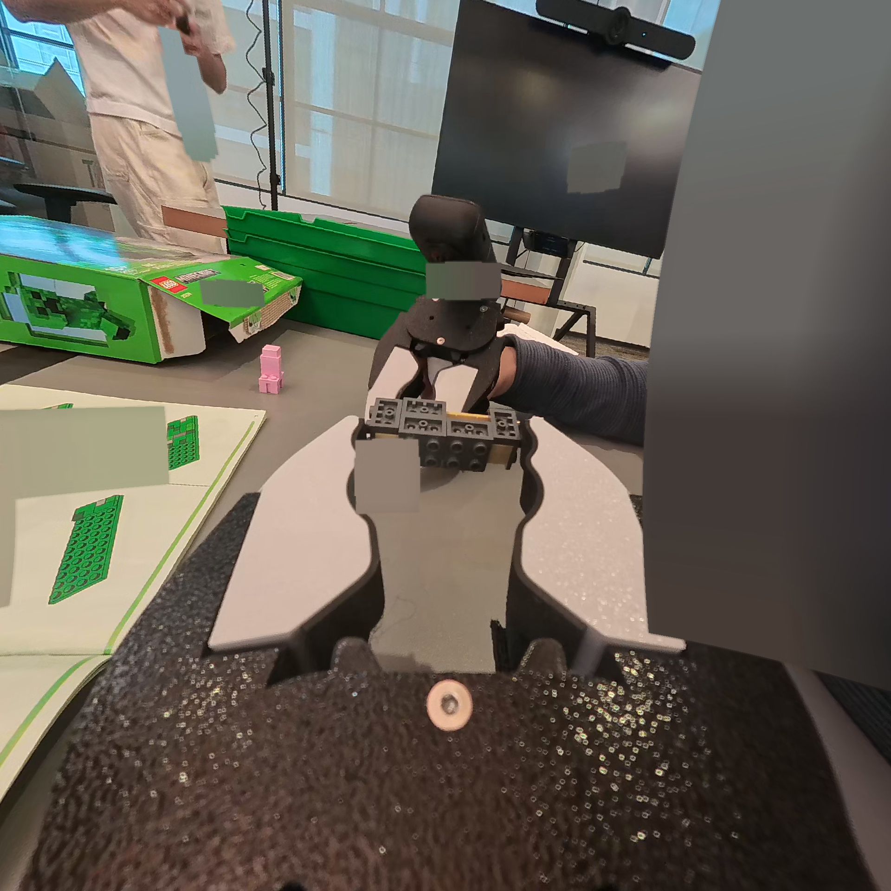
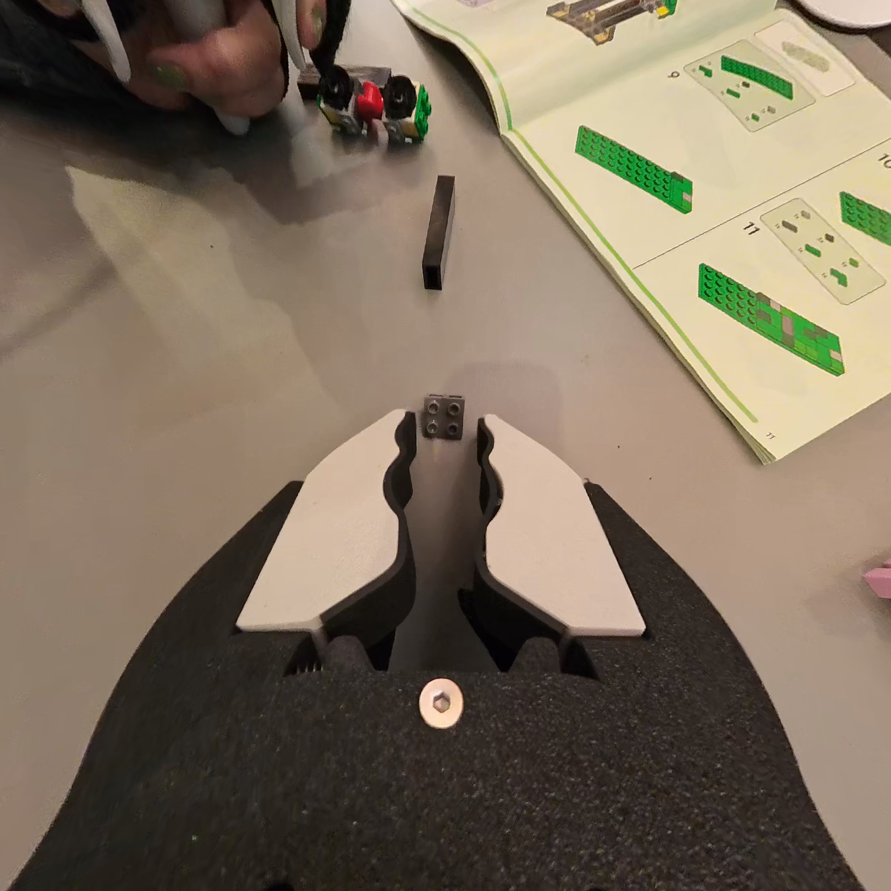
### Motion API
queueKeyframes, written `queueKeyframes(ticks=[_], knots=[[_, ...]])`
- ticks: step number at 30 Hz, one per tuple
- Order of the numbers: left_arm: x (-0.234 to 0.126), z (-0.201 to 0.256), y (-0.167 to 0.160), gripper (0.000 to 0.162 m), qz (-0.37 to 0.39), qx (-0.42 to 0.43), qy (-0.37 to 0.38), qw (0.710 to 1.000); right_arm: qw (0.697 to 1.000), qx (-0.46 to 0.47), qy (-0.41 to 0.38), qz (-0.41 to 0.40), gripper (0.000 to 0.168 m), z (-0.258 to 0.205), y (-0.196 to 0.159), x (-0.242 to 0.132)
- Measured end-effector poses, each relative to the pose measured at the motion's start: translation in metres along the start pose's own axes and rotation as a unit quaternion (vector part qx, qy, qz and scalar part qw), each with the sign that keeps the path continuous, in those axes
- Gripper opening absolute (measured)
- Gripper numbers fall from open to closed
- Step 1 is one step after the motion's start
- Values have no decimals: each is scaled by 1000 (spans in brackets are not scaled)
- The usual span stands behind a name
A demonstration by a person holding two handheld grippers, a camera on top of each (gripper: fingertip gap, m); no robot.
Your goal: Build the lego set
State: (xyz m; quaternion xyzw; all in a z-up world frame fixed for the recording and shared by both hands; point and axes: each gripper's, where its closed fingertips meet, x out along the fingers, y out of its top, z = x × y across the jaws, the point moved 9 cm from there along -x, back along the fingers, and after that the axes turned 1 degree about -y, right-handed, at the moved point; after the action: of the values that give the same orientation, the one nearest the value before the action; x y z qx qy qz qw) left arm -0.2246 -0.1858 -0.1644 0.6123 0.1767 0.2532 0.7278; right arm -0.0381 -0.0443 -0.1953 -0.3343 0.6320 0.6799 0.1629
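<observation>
My left gripper (image 1: 441,434) is shut on a dark grey Lego assembly (image 1: 455,436), held across its ends between the fingertips low over the grey table. The assembly also shows in the right wrist view (image 2: 371,103), with black round parts, a red piece and green bricks. My right gripper (image 2: 446,424) is open and points down at the table. Its fingertips straddle a small grey 2x2 piece (image 2: 444,418) with a gap on each side. The right gripper also shows just behind the assembly in the left wrist view (image 1: 436,381). A long black brick (image 2: 439,231) lies between the piece and the assembly.
An open instruction booklet (image 2: 699,217) lies beside the work area, also in the left wrist view (image 1: 120,506). A pink figure (image 1: 270,369), a green set box (image 1: 96,308) and stacked green bins (image 1: 328,270) stand farther back. A person stands behind the table. Across from one pair of fingers to the other is roughly 12 cm. The long black brick (image 2: 439,231) is about 8 cm from both grippers' fingertips.
</observation>
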Motion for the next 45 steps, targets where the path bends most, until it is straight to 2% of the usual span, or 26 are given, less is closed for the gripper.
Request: queueKeyframes(ticks=[7,13,16,19,26,30,38,45], knots=[[0,0,0,61,0,-1,0,1000,999,-6,47,-3,16,-7,1,1],[0,0,0,61,0,-4,-1,1000,999,-48,23,-7,18,-9,10,-5],[0,-1,0,61,0,-5,-2,1000,995,-85,25,-40,18,-10,16,-1],[0,0,0,61,-1,-4,-3,1000,988,-130,24,-74,19,-12,17,5],[1,0,0,61,-5,-1,-2,1000,977,-195,11,-80,17,-13,29,7],[1,0,0,61,-6,-1,-3,1000,963,-240,25,-121,11,-12,36,8],[2,2,-1,61,-11,5,-6,1000,935,-283,93,-193,14,-5,46,17],[2,2,-1,61,-12,6,-7,1000,927,-296,99,-208,13,-4,46,23]])
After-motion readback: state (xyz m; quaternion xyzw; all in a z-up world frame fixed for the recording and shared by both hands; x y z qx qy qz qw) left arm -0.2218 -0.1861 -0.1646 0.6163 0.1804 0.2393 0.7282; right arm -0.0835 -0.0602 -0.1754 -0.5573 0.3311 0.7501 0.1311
